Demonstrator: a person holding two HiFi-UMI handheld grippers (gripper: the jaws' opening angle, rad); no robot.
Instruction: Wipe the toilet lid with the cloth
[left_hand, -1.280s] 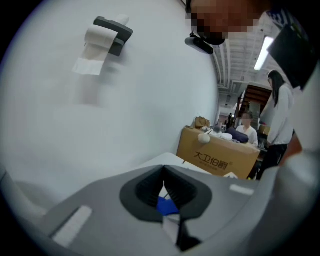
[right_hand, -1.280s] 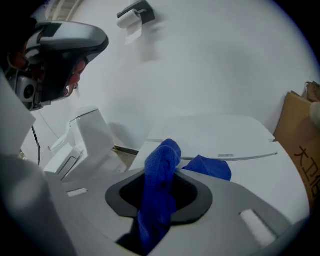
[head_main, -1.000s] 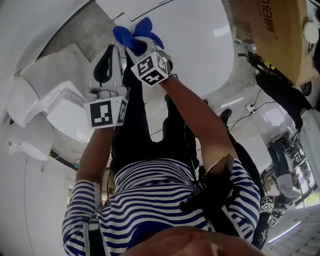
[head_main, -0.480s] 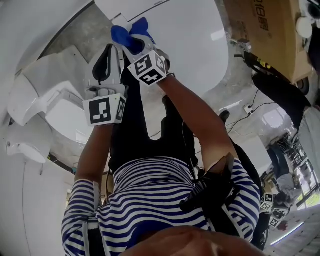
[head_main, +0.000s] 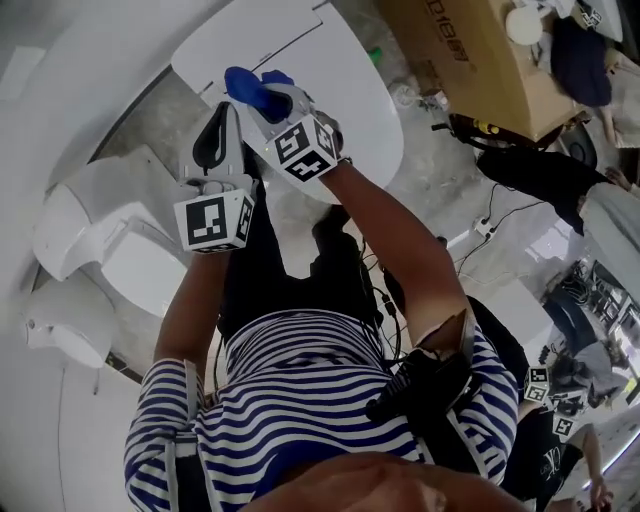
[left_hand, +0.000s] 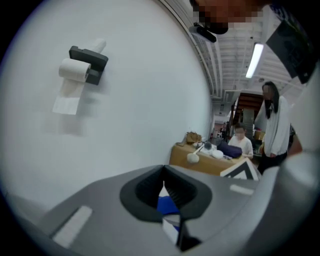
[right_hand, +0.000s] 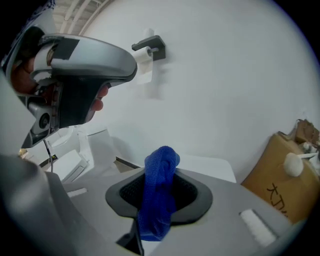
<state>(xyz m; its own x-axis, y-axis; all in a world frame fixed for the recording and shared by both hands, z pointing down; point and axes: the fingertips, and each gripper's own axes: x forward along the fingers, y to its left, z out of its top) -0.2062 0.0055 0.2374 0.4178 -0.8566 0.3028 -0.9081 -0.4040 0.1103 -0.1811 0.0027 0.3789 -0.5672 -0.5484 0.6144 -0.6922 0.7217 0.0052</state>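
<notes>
**Item: cloth-wipe of toilet lid, state at present moment**

- **Change noted:** Over the last second the head view has swung. The toilet lid (head_main: 350, 110) now shows nearly whole beyond the fingers, and more of the cardboard box (head_main: 470, 50) shows far off to their right. Both grippers have kept their side-by-side station.
- **Right gripper** (head_main: 262, 95): fingers clamped on the cloth (head_main: 245, 88), a blue bunch standing up past the fingertips and trailing back between them.
- **Cloth and lid:** In the right gripper view the lid lies flat beyond and below the fingers, apart from the cloth. The fingers look out level toward the wall and the paper-roll holder (right_hand: 150, 47).
- **Judgement:** the cloth seems lifted off the lid, so this reads as a pause or re-set between strokes; no contact wiping at this instant.
- **Left gripper** (head_main: 222, 118): fingers drawn together to a thin slit, nothing gripped. Blue shows only through the slit, beyond them.
- **Pose:** both forearms reach forward from the striped sleeves. The right gripper's marker cube (head_main: 303, 150) faces the head view. The left fingers stand just beside the right fingers, on their left.
</notes>
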